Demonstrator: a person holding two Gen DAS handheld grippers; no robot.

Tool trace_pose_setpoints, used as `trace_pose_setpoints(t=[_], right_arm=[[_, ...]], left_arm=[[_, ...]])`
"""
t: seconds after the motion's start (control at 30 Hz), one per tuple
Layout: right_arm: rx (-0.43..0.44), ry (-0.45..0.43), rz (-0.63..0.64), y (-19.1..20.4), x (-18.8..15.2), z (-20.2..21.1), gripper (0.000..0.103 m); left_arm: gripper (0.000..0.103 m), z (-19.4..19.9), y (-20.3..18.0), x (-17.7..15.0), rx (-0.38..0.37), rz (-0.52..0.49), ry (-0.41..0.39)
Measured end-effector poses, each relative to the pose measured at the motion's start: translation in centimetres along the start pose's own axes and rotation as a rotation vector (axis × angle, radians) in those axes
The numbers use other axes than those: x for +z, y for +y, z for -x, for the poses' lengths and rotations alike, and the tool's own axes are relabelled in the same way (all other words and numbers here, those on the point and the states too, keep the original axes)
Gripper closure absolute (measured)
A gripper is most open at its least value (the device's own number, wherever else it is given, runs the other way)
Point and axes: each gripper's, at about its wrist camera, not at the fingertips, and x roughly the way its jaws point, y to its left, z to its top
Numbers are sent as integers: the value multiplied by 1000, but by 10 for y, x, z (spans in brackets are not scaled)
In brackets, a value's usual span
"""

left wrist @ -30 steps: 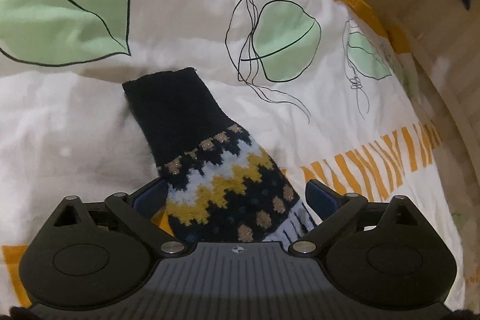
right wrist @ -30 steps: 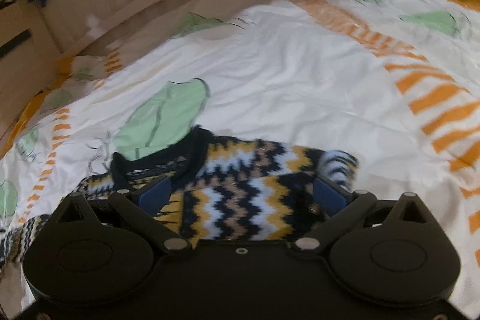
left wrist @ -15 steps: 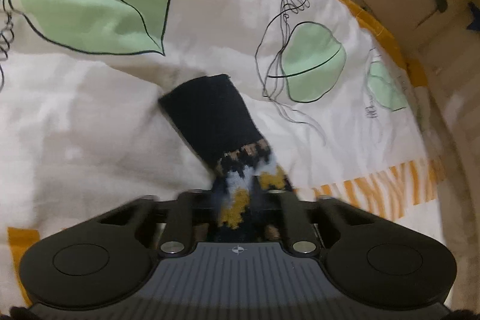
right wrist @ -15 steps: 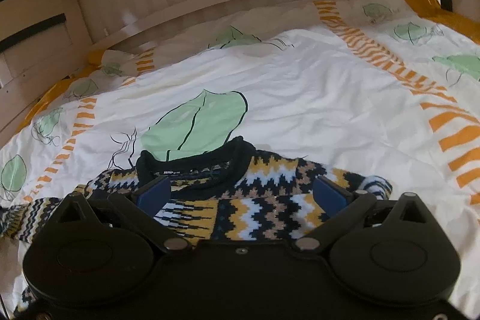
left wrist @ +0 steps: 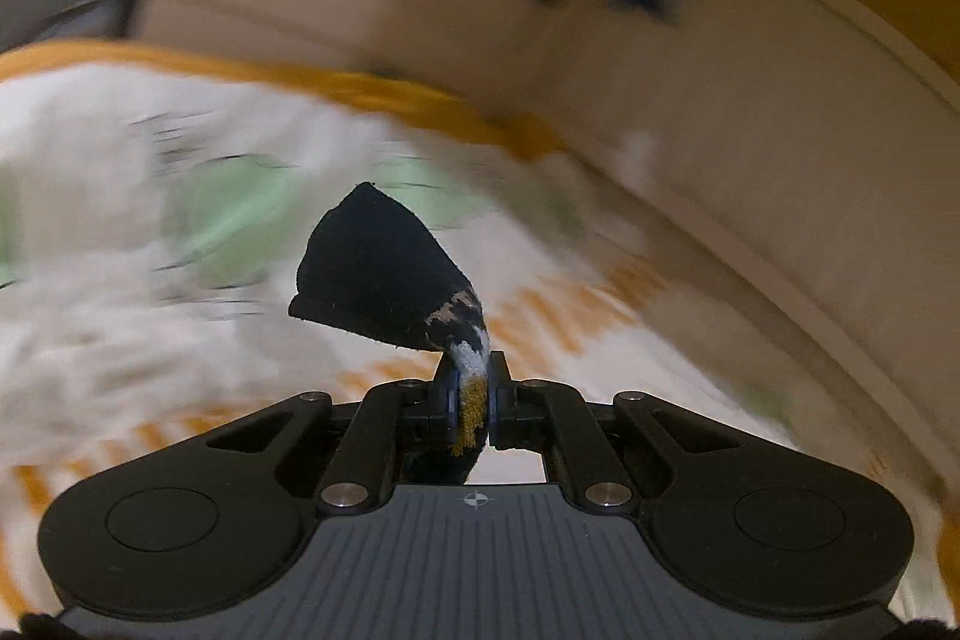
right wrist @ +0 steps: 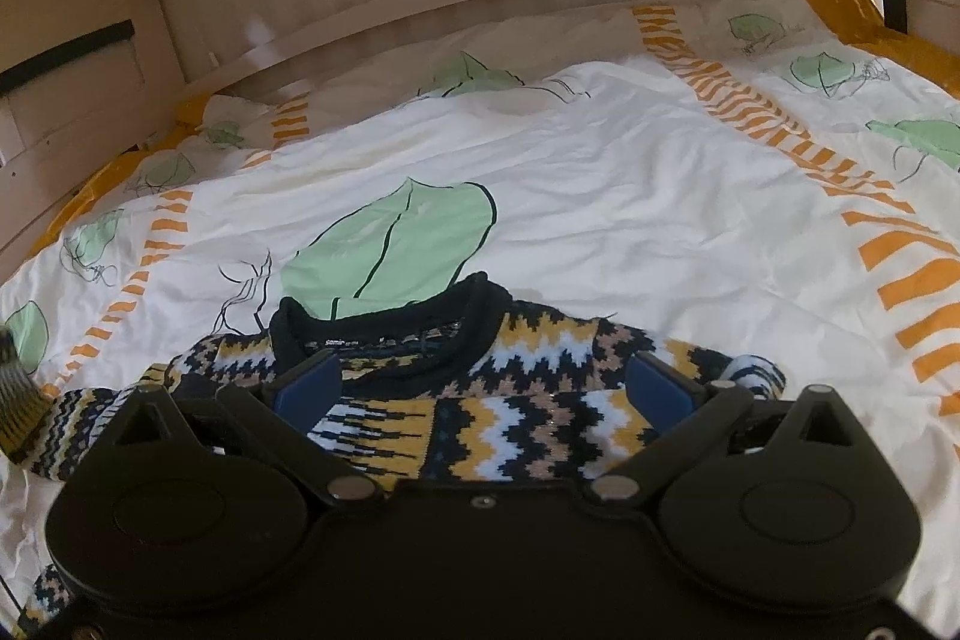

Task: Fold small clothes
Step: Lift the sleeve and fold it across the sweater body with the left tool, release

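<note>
The left gripper (left wrist: 474, 400), spread wide a second ago, now pinches the sweater's sleeve (left wrist: 390, 274) aloft at frame centre, probably swinging inward to fold. The right gripper (right wrist: 483, 388) hovers agape over the sweater (right wrist: 480, 388) on the duvet (right wrist: 600, 196).

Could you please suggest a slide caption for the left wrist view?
Left gripper shut on the sweater sleeve, its dark cuff lifted above the blurred leaf-print bedding.

Knitted sweater (right wrist: 480, 400), smooth cotton duvet (right wrist: 600, 196)
</note>
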Motion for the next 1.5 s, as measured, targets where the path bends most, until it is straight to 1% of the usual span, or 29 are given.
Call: trace_pose_setpoints(t=[0.1, 0.2, 0.37, 0.47, 0.57, 0.67, 0.7, 0.73, 0.8, 0.83, 0.9, 0.97, 1.0, 1.03, 1.1, 1.13, 1.17, 1.2, 1.23, 1.27, 1.3, 1.37, 1.43, 1.5], right_arm=[[8, -6, 7, 2, 1, 2, 2], [20, -11, 4, 3, 2, 4, 2], [35, -8, 0, 4, 3, 5, 2], [46, -4, 2, 6, 2, 4, 2], [58, 7, 8, 9, 1, 3, 2], [71, 20, 10, 11, -1, 1, 2], [73, 22, 13, 12, -2, 1, 2], [75, 25, 16, 13, -2, 1, 2], [83, 30, 16, 14, -2, 0, 2], [87, 31, 15, 14, -2, 0, 2], [96, 34, 8, 13, -2, 0, 2], [108, 39, -10, 11, -2, 0, 2], [118, 44, -23, 10, -2, -1, 2], [127, 50, -35, 9, -2, -1, 2], [141, 71, -55, 8, -3, -4, 2], [152, 89, -68, 7, -4, -5, 2], [172, 114, -81, 6, -5, -7, 2], [192, 141, -94, 6, -7, -10, 8], [206, 162, -96, 7, -8, -12, 21], [212, 185, -86, 10, -9, -15, 28], [208, 203, -62, 15, -12, -16, 36], [213, 233, -11, 24, -16, -19, 37], [224, 266, 30, 33, -21, -20, 39], [214, 302, 60, 40, -26, -23, 39]], left_arm=[[95, 6, -41, -19, -115, -107, 18], [95, 17, -77, -46, -220, -212, 49], [95, 45, -123, -92, -397, -325, 106], [95, 55, -144, -122, -478, -401, 150], [95, 60, -161, -152, -541, -467, 215], [93, 57, -169, -181, -596, -528, 326], [85, 54, -173, -190, -615, -555, 370], [72, 47, -176, -197, -640, -593, 424], [67, 43, -180, -209, -692, -651, 503], [65, 42, -181, -213, -714, -677, 526], [61, 45, -184, -216, -765, -717, 547], [58, 51, -186, -216, -847, -734, 543], [53, 55, -188, -214, -893, -765, 537], [50, 61, -190, -214, -910, -801, 518], [49, 74, -195, -216, -906, -874, 441], [49, 75, -195, -213, -893, -895, 402], [49, 73, -192, -209, -879, -895, 377], [49, 69, -189, -203, -859, -880, 359], [49, 63, -188, -197, -832, -858, 349], [49, 60, -187, -191, -802, -836, 343], [49, 52, -182, -182, -759, -804, 336], [49, 38, -173, -165, -681, -725, 331], [48, 18, -159, -146, -573, -609, 343], [47, 7, -139, -125, -477, -493, 363]])
